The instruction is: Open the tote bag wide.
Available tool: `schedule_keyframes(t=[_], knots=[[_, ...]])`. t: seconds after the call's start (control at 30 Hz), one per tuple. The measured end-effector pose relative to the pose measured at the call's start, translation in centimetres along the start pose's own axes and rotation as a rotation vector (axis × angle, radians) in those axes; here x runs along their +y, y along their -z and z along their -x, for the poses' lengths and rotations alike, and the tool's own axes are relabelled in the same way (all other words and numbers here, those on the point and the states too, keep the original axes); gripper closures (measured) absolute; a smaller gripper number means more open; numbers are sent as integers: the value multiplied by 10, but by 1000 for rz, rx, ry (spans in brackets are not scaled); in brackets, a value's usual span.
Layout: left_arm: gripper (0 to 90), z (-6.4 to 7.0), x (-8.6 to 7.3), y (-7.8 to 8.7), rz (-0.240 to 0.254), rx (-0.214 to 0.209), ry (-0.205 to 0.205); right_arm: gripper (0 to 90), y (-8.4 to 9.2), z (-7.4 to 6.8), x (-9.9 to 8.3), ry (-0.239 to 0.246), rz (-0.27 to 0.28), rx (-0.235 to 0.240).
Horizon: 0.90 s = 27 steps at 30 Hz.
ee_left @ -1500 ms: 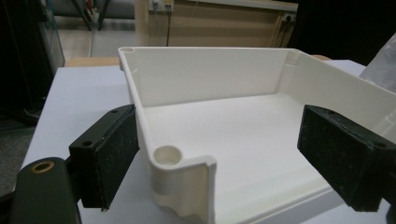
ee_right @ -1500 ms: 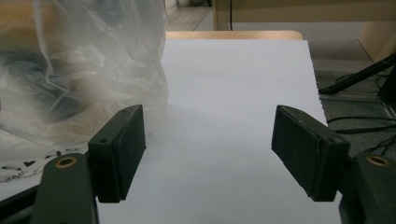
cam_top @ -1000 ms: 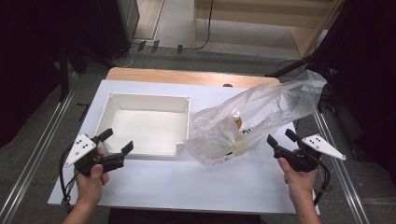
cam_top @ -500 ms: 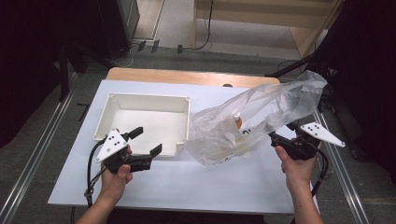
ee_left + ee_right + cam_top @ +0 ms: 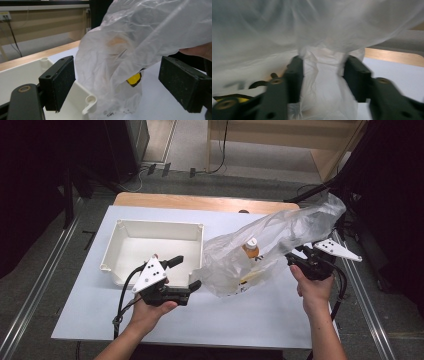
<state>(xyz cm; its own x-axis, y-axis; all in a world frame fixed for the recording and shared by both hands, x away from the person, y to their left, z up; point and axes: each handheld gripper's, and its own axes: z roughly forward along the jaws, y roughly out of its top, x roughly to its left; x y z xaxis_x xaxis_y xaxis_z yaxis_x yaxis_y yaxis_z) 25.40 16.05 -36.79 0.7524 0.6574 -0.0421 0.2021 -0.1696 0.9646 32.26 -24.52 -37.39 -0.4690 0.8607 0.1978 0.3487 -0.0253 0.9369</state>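
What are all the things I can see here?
Plastic bag: one, clear, right of the tray, its right end lifted.
Bottle: one, orange with white cap, inside the bag.
Tray: one, white, on the table's left half.
Table: one, white top with a wooden far edge.
Left gripper: one, black, open, at the bag's left end.
Right gripper: one, black, bag plastic between its jaws.
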Motion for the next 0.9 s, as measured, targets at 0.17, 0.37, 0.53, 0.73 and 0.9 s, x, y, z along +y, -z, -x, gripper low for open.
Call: schedule_keyframes(t=[0.17, 0.37, 0.53, 0.73, 0.9], knots=[[263, 9, 7, -15, -7, -7, -24, 805, -3, -1, -2, -25, -3, 10], [602, 10, 17, -32, -3, 0, -13, 900, -3, -10, -4, 21, 5, 32], [853, -1, 15, -35, -13, 12, 55, 900, -2, -11, -5, 20, 7, 20], [900, -6, -2, -51, -102, 22, 97, 900, -16, -4, -18, -11, -72, -39], [900, -10, -29, -64, -198, 37, 164, 900, -34, 4, -38, -32, -180, -92]])
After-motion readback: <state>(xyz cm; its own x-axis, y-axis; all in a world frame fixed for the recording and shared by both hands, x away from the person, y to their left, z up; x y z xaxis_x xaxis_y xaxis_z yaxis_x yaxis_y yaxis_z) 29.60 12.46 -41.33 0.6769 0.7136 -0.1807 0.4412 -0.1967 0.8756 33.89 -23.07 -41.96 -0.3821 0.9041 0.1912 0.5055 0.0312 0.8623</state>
